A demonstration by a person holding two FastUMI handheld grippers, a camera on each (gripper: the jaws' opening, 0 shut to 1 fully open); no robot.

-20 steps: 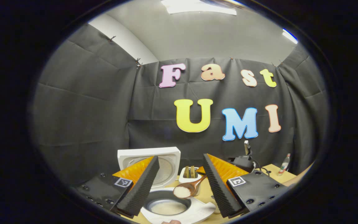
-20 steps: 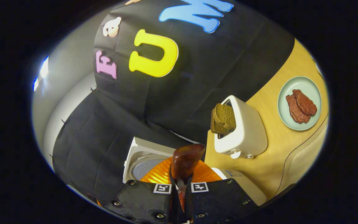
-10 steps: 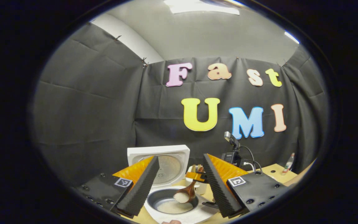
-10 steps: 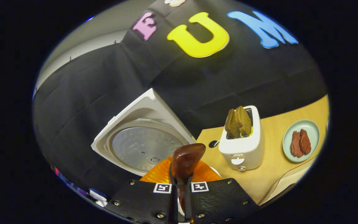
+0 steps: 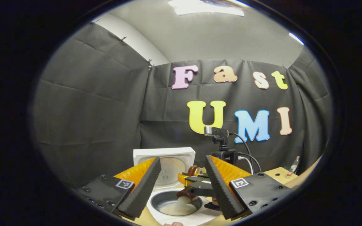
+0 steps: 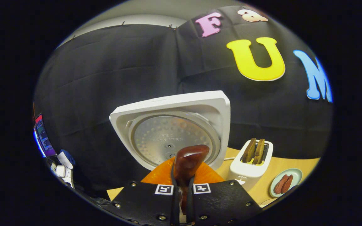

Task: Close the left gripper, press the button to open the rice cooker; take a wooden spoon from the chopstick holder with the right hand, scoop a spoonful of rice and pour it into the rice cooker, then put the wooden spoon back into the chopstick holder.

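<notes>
We see the square white rice cooker [image 5: 164, 157] with lid raised, its dimpled metal inner plate above the round dark pot. Over that pot our right gripper [image 6: 181, 188] clamps the glossy wooden spoon [image 6: 187, 163], bowl tipped onto the rice [image 5: 176, 207]. Before the cooker our left gripper [image 5: 181, 188] hangs spread and empty, ridged pads [image 5: 143, 188] apart.

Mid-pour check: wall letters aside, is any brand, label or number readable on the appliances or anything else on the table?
No text reads clearly.
Toaster, front: a small mark, too blurred to read.
Rice cooker lid, inner plate: a stamped line, too small to read.
Bottle, label: too small to read.
Coded squares: patterns only, no letters.
</notes>
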